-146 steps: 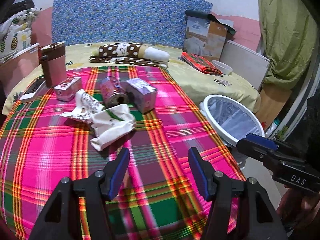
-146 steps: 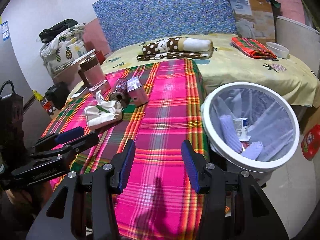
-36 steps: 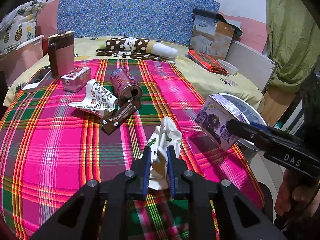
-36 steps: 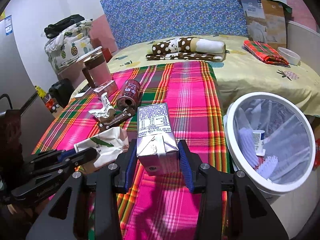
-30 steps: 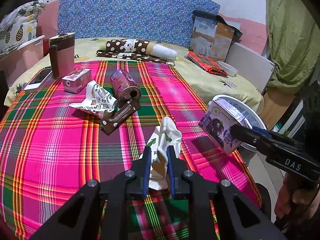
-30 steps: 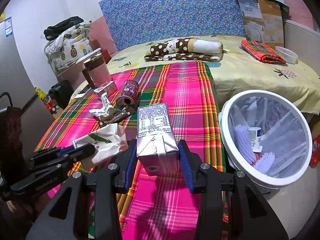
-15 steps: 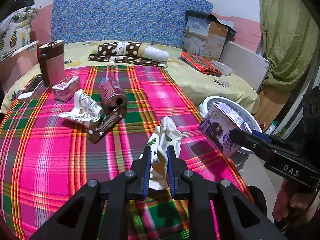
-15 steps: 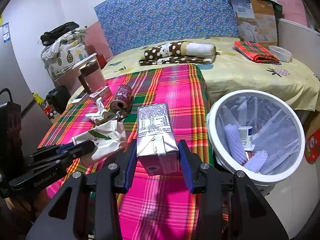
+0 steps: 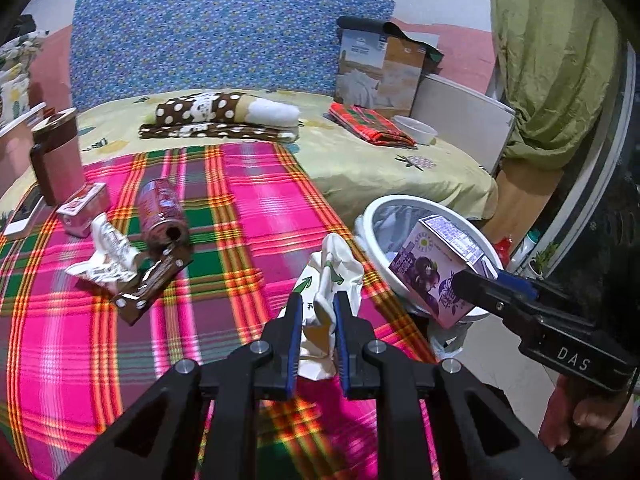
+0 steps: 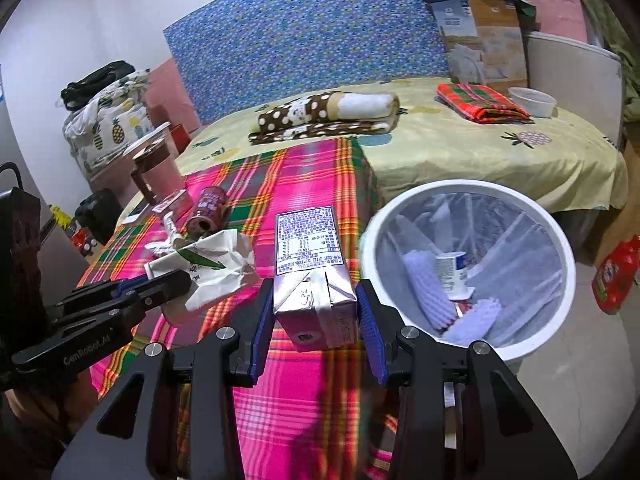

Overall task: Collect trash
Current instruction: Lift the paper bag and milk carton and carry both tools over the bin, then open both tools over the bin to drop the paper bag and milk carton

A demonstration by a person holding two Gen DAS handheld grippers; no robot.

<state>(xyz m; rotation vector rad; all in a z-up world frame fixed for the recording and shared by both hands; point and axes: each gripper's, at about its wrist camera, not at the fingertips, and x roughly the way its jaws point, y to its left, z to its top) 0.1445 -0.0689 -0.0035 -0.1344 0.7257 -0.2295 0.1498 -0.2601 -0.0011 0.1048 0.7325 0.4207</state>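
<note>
Left gripper [image 9: 316, 320]: clamped narrow on the crumpled white wrapper [image 9: 326, 284], carried closer to the white bin [image 10: 560, 264] than a second ago.
Right gripper [image 10: 316, 312]: holding the purple carton [image 10: 310, 276], now beside the bin's rim.
Left behind: brown can [image 9: 162, 216] and brown wrapper [image 9: 152, 284] lie farther from the bin, unmoved on the plaid cloth [image 9: 256, 208].

- Cloth [image 9: 256, 208]: pink plaid with green, orange and yellow stripes.
- Carton [image 10: 316, 280]: purple, silver at the folded top (white label of blue print).
- Paper [image 9: 332, 276]: white with green leaf marks.
- Can [image 9: 162, 216]: dark red.
- Bin [image 10: 560, 312]: white rim, clear liner.
- Headboard [image 9: 224, 32]: blue, dotted.
- Pads [image 9: 294, 336]: blue.
</note>
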